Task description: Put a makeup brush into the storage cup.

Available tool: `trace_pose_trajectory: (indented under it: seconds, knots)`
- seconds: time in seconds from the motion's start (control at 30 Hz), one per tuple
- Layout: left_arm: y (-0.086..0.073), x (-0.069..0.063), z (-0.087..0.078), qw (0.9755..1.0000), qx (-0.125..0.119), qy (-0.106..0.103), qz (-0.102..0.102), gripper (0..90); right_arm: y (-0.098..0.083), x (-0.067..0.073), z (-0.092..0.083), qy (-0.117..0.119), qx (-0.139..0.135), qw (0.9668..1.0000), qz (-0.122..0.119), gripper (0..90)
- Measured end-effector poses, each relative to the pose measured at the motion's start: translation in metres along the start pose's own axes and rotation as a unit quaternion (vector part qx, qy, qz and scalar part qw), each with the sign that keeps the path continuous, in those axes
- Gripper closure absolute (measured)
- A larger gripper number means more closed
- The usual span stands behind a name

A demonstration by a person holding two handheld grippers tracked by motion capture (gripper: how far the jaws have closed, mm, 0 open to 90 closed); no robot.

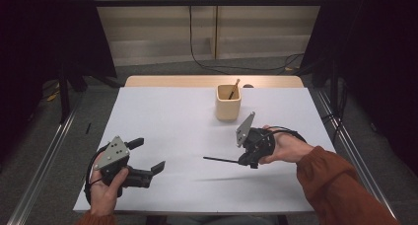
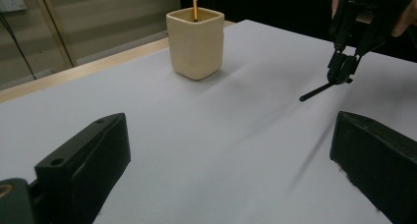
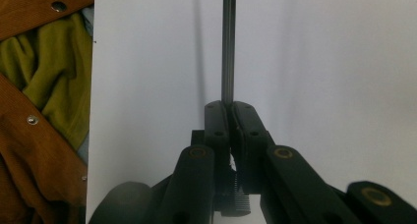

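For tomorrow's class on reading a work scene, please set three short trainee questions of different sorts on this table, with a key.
1. True or false: the right claw is shut on the thin black stick.
2. What already stands in the beige cup? A) a wooden stick B) a spoon C) nothing
3. Fill in: the left claw stands ____, holding nothing.

Key: 1 true; 2 A; 3 open.
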State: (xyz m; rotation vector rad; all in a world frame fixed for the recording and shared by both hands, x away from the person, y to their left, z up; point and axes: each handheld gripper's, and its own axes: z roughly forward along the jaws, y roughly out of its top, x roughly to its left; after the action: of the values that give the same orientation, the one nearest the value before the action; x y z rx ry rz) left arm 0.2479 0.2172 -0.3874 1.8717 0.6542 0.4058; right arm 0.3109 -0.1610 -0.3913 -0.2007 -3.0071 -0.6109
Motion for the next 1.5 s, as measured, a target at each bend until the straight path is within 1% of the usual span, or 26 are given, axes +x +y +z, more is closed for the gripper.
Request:
trace_pose_trajectory:
  seconds: [0.07, 0.1, 0.2, 0.3, 0.4, 0.47, 0.6, 0.67, 0.73, 0.8, 0.9, 0.93, 1.0, 1.03, 1.1, 1.13, 1.17, 1.2, 1.27, 1.3, 1.33, 1.37, 1.4, 1.43, 1.47, 1.5]
  knots:
    - [0.004, -0.001, 0.003, 1.0, 0.006, -0.006, 0.004, 1.7, 0.0, 0.0, 0.001, 0.002, 0.004, 1.0, -0.004, 85.9]
    - [0.007, -0.001, 0.005, 0.9998, 0.008, -0.015, 0.004, 1.6, 0.0, 0.0, 0.001, 0.002, 0.005, 1.0, -0.003, 85.9]
    - [0.014, -0.005, 0.011, 0.9992, 0.017, -0.03, 0.017, 1.7, 0.0, -0.001, 0.002, 0.005, 0.006, 1.0, -0.001, 85.9]
    - [0.02, -0.009, 0.02, 0.998, 0.027, -0.049, 0.031, 1.7, 0.002, -0.001, 0.004, 0.007, 0.007, 0.9999, -0.003, 85.9]
    - [0.023, -0.014, 0.031, 0.9962, 0.041, -0.067, 0.037, 1.7, 0.004, 0.0, 0.005, 0.01, 0.011, 0.9999, -0.004, 85.9]
    - [0.025, -0.017, 0.038, 0.995, 0.049, -0.075, 0.043, 1.9, 0.005, 0.0, 0.005, 0.012, 0.012, 0.9998, -0.005, 85.9]
    - [0.031, -0.019, 0.046, 0.9934, 0.055, -0.09, 0.046, 1.9, 0.007, 0.001, 0.005, 0.014, 0.015, 0.9998, -0.007, 85.9]
    - [0.034, -0.019, 0.049, 0.9924, 0.061, -0.099, 0.039, 1.9, 0.009, 0.001, 0.005, 0.013, 0.016, 0.9997, -0.011, 85.9]
    - [0.038, -0.019, 0.052, 0.9915, 0.07, -0.1, 0.046, 1.9, 0.011, 0.001, 0.005, 0.013, 0.02, 0.9996, -0.014, 85.9]
    - [0.04, -0.021, 0.055, 0.9906, 0.075, -0.106, 0.042, 1.9, 0.013, 0.001, 0.004, 0.014, 0.022, 0.9995, -0.015, 85.9]
    - [0.043, -0.021, 0.06, 0.9888, 0.083, -0.115, 0.045, 2.0, 0.017, 0.0, 0.004, 0.015, 0.029, 0.9993, -0.017, 85.9]
    - [0.045, -0.021, 0.062, 0.9883, 0.087, -0.116, 0.046, 2.2, 0.018, 0.0, 0.005, 0.016, 0.03, 0.9993, -0.018, 85.9]
    - [0.047, -0.022, 0.064, 0.9889, 0.094, -0.102, 0.053, 2.2, 0.02, -0.001, 0.005, 0.017, 0.033, 0.9991, -0.022, 86.0]
    - [0.048, -0.022, 0.066, 0.9883, 0.099, -0.103, 0.055, 1.9, 0.021, -0.001, 0.005, 0.017, 0.035, 0.999, -0.023, 85.9]
    - [0.051, -0.023, 0.069, 0.9873, 0.104, -0.11, 0.048, 2.3, 0.023, -0.001, 0.005, 0.019, 0.038, 0.9988, -0.024, 85.9]
    - [0.053, -0.023, 0.07, 0.9862, 0.11, -0.113, 0.049, 2.3, 0.024, -0.002, 0.005, 0.016, 0.038, 0.9987, -0.028, 86.0]
    - [0.055, -0.023, 0.072, 0.9848, 0.117, -0.118, 0.051, 2.3, 0.026, -0.002, 0.005, 0.017, 0.043, 0.9986, -0.024, 85.9]
    - [0.055, -0.024, 0.073, 0.9843, 0.118, -0.122, 0.049, 2.3, 0.027, -0.003, 0.005, 0.018, 0.041, 0.9986, -0.029, 85.9]
    - [0.057, -0.024, 0.076, 0.9826, 0.126, -0.127, 0.051, 2.5, 0.028, -0.002, 0.005, 0.018, 0.046, 0.9985, -0.026, 86.0]
    - [0.057, -0.024, 0.077, 0.9817, 0.131, -0.129, 0.051, 2.6, 0.029, -0.002, 0.005, 0.019, 0.045, 0.9984, -0.029, 86.0]
    - [0.057, -0.024, 0.079, 0.9798, 0.138, -0.134, 0.055, 2.6, 0.03, -0.003, 0.005, 0.019, 0.044, 0.9983, -0.034, 86.0]
    - [0.057, -0.024, 0.081, 0.9785, 0.142, -0.14, 0.054, 2.6, 0.031, -0.003, 0.006, 0.019, 0.045, 0.9982, -0.034, 85.9]
    - [0.057, -0.023, 0.082, 0.976, 0.149, -0.149, 0.055, 3.0, 0.031, -0.002, 0.006, 0.02, 0.051, 0.9979, -0.033, 86.0]
    - [0.057, -0.024, 0.084, 0.974, 0.153, -0.16, 0.049, 4.2, 0.032, -0.002, 0.006, 0.019, 0.051, 0.998, -0.033, 85.9]
    - [0.057, -0.024, 0.085, 0.9717, 0.162, -0.163, 0.057, 4.5, 0.033, -0.002, 0.007, 0.021, 0.051, 0.9979, -0.034, 85.9]
    - [0.057, -0.024, 0.086, 0.9708, 0.167, -0.16, 0.064, 4.5, 0.034, -0.003, 0.007, 0.021, 0.051, 0.9978, -0.037, 85.9]
